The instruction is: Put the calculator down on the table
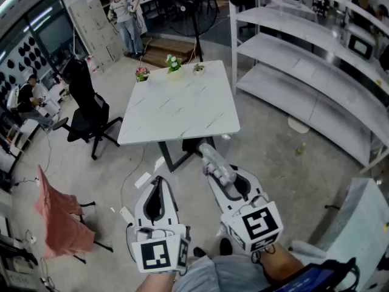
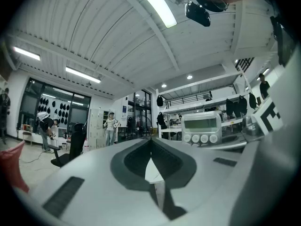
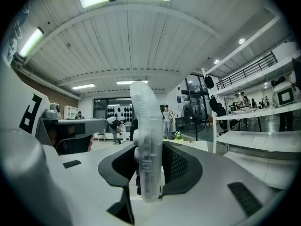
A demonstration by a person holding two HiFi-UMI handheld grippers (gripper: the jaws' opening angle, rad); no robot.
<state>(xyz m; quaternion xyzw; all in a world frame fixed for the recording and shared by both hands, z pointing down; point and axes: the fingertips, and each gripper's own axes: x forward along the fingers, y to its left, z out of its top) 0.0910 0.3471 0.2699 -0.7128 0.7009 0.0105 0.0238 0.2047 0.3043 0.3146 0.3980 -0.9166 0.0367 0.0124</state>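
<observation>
The calculator (image 3: 146,140) shows only its thin edge in the right gripper view, so its keys and screen are out of sight there, and its lower end is buried between the jaws of the right gripper (image 3: 148,149). In the left gripper view its face shows, but the screen is too small to read and its bottom is hidden behind the right gripper's body. In the head view the person's forearms (image 1: 281,266) are cut off by the bottom edge, the desk (image 1: 182,111) hides most of its own legs, the three plant pots (image 1: 174,64) at its far edge are too small to tell their kind, and the shelves (image 1: 292,84) run past the right edge.
</observation>
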